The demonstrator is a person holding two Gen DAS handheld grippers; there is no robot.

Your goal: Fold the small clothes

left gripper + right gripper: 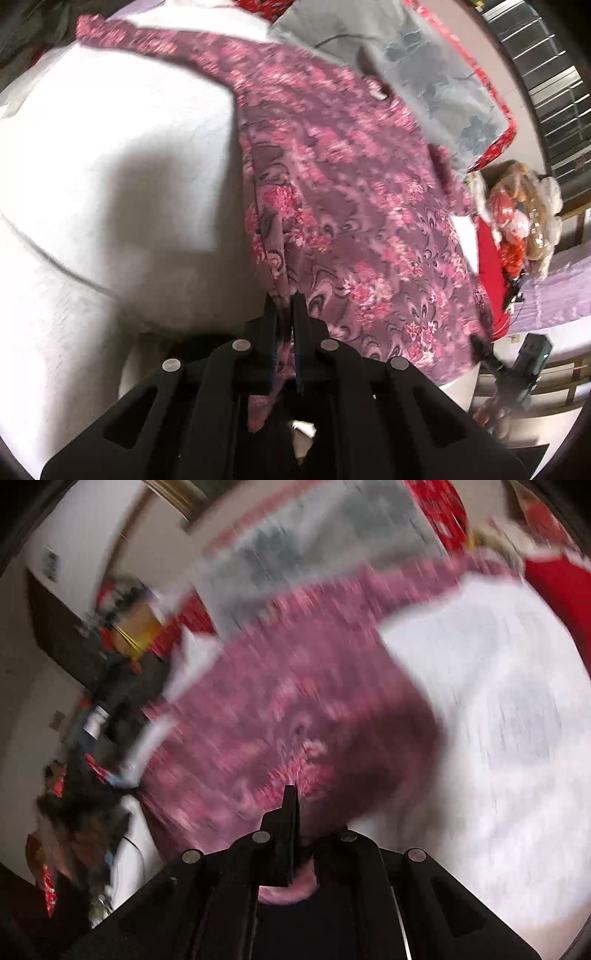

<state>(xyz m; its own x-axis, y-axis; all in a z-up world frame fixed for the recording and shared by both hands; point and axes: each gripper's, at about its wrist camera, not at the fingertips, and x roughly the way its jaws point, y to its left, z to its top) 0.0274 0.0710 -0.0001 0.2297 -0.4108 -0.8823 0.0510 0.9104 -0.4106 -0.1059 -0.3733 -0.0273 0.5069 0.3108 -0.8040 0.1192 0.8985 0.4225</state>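
Both pinching the hem of the floral garment (351, 206) spread up-frame over the white table (110, 166): left hand-held gripper (286, 306), right hand-held gripper (291, 794) (blurred view), likely to carry that edge over for a fold.

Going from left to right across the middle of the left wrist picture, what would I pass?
White padded table surface → purple garment with pink flowers → red cloth → doll in a red dress.

Both hand-held grippers: matte black, same build.
Left hand-held gripper (286, 301) and right hand-held gripper (291, 794): angular linkage arms with cut-out slots, four round silver pivot pins each, narrow flat black fingers (300, 314).
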